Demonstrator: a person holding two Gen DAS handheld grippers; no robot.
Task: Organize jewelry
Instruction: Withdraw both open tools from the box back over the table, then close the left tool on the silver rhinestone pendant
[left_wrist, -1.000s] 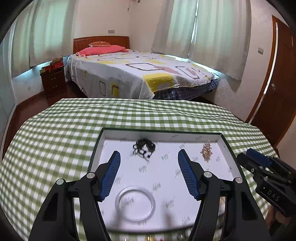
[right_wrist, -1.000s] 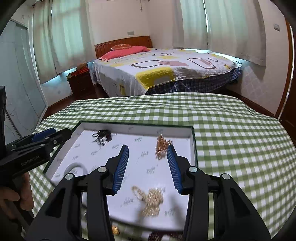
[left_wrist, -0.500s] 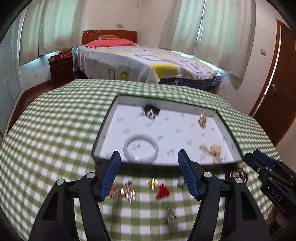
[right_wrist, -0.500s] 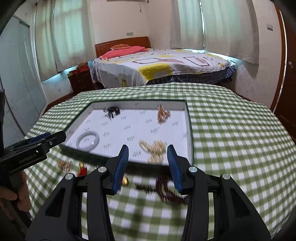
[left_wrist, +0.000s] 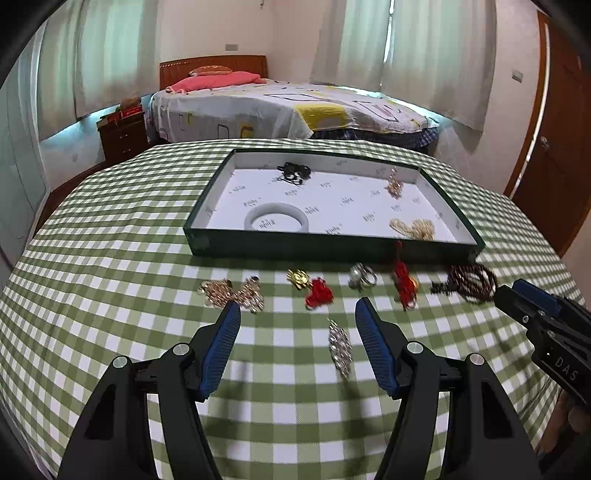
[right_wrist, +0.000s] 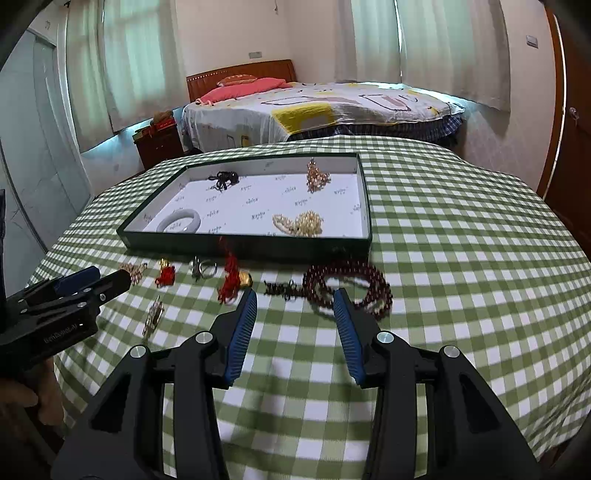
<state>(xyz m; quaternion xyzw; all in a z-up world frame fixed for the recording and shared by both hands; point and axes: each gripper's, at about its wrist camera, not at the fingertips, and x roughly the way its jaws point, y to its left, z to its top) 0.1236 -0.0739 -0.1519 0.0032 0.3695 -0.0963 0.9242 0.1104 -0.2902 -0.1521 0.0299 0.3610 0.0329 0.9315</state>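
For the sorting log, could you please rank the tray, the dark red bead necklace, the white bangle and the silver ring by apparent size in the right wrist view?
1. Tray
2. Dark red bead necklace, though it lies nearer the camera
3. White bangle
4. Silver ring

Left gripper (left_wrist: 297, 308) and right gripper (right_wrist: 294, 295), black angular frames, ribbed blue pads lining the jaws, silver screws behind them, white lettering, bare fingers.
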